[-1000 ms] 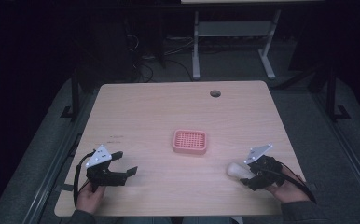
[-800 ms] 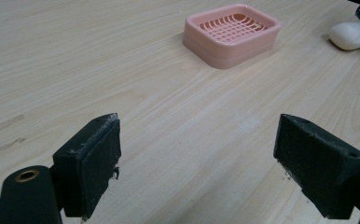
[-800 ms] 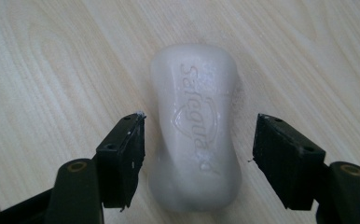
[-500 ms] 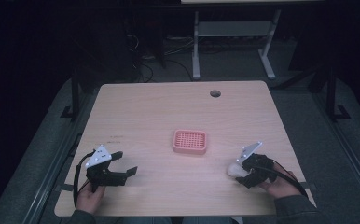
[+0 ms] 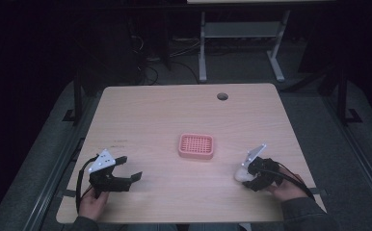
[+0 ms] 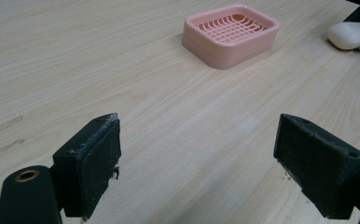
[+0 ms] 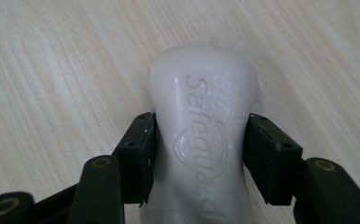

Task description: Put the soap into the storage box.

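Down at the near right of the wooden counter (image 5: pixel 174 115), the right hand-held gripper (image 5: pixel 249 174) is closed on a white bar of soap (image 5: pixel 241 175). From the right gripper view its two black jaws press against the narrowed waist of the bar of soap (image 7: pixel 201 140) from either side, and raised lettering reading "Safeguard" runs along the bar's top face. The bar lies low over the wood grain; whether it touches the surface cannot be told. The person's right hand (image 5: pixel 284 188) holds this tool from behind, with a cable trailing off it.

At the near left, the left hand-held gripper (image 5: pixel 126 169) rests spread wide with nothing between its jaws, held by the left hand (image 5: pixel 92 202). The left gripper view shows bare counter between its pads (image 6: pixel 94 158).

A pink soap dish (image 5: pixel 196 146) with a gridded, slatted floor sits near the middle of the counter, between the two tools and well apart from each. It holds nothing. In the left gripper view the soap dish (image 6: pixel 231 35) stands ahead, with the soap (image 6: pixel 350 35) off to its right. A round cable hole (image 5: pixel 222 96) lies near the far edge.
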`<state>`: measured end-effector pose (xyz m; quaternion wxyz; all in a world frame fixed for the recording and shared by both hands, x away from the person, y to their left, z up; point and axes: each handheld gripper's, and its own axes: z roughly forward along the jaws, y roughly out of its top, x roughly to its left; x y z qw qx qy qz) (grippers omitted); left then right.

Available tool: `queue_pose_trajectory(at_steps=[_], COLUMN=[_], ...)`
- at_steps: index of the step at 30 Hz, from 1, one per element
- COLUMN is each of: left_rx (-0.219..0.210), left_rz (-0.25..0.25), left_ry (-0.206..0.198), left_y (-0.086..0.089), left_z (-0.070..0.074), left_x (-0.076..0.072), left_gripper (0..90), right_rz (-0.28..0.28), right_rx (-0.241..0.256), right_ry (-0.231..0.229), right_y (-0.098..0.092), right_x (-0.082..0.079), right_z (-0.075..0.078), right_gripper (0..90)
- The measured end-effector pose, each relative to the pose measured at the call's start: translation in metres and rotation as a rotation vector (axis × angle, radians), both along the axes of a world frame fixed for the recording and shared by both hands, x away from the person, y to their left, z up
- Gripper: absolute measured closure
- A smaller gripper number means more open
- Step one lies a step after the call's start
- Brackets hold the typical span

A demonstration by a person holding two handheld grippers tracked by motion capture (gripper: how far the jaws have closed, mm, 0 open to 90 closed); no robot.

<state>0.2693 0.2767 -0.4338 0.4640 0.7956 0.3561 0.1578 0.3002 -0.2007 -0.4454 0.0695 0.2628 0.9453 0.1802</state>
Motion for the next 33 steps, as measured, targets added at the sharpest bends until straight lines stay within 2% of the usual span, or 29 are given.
queue_pose_trajectory(at_steps=[9,13,15,21,25,27,33], left_rx=[0.001,-0.002,-0.001,-0.002,-0.002,-0.001,0.001], left_rz=[0.001,0.002,0.002,0.004,0.002,0.002,0.001], left_ry=[0.001,-0.001,0.000,-0.001,-0.004,0.000,-0.002], left_y=[0.000,0.000,0.000,0.000,0.000,0.000,0.000], left_z=[0.000,0.000,0.000,0.000,0.000,0.000,0.001], left_x=[0.000,-0.001,-0.001,0.000,0.000,0.000,-0.001], left_gripper=[14.5,14.4,14.5,14.4,14.4,14.5,14.4], right_rz=[-0.016,-0.026,-0.026,-0.021,-0.016,-0.025,-0.002], right_rx=[0.029,0.063,0.079,0.066,0.078,0.095,0.085], right_ry=[0.011,0.020,0.016,-0.013,-0.022,-0.020,-0.045], right_y=[-0.002,-0.006,-0.008,-0.007,-0.008,-0.009,-0.006], right_x=[0.001,0.001,0.001,0.000,-0.001,-0.002,-0.001], right_z=[-0.001,-0.003,-0.004,-0.003,-0.003,0.002,0.008], right_gripper=[47.2,47.6,47.8,48.2,48.4,48.6,48.7])
